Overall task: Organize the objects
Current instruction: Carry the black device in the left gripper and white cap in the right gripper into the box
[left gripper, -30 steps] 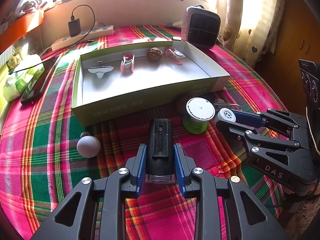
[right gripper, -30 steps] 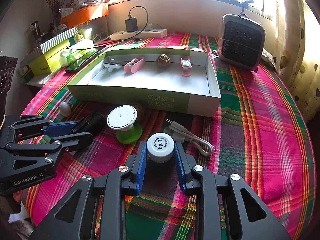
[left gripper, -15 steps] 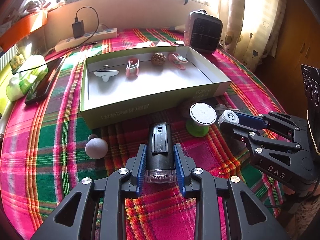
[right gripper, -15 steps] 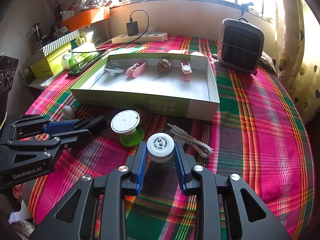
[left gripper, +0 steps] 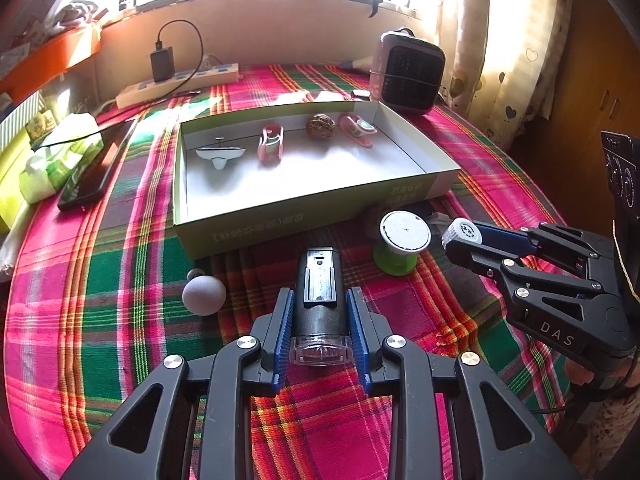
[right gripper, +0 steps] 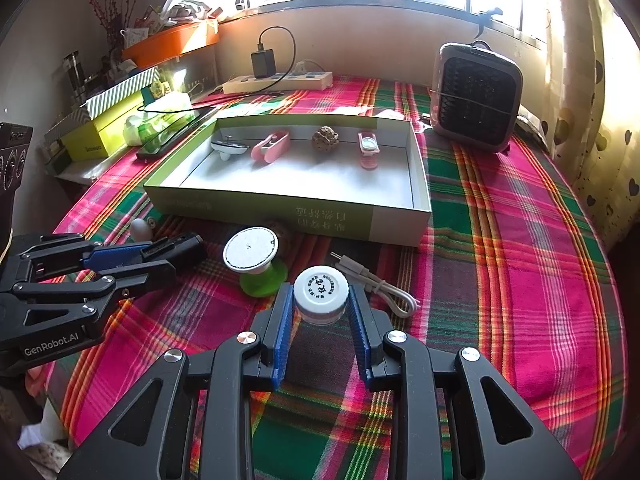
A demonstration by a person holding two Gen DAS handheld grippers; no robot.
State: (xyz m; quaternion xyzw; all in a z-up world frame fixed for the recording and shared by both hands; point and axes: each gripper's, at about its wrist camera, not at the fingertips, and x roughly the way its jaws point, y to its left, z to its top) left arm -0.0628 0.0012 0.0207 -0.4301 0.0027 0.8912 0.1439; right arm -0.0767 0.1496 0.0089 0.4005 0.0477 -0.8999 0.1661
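In the left view, the left claw (left gripper: 320,322) squeezed a black torch (left gripper: 319,300) just in front of the box (left gripper: 256,228), which held four things. In the right view, the right claw (right gripper: 322,320) pinched a white-capped jar (right gripper: 321,294), maybe medicine, near the box; a spool (right gripper: 256,262) and cable (right gripper: 376,284) waited outside.

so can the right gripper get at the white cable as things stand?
Probably not yet: the right gripper is shut on the white-capped jar. The cable lies bare on the cloth just right of its fingertips, nothing over it.
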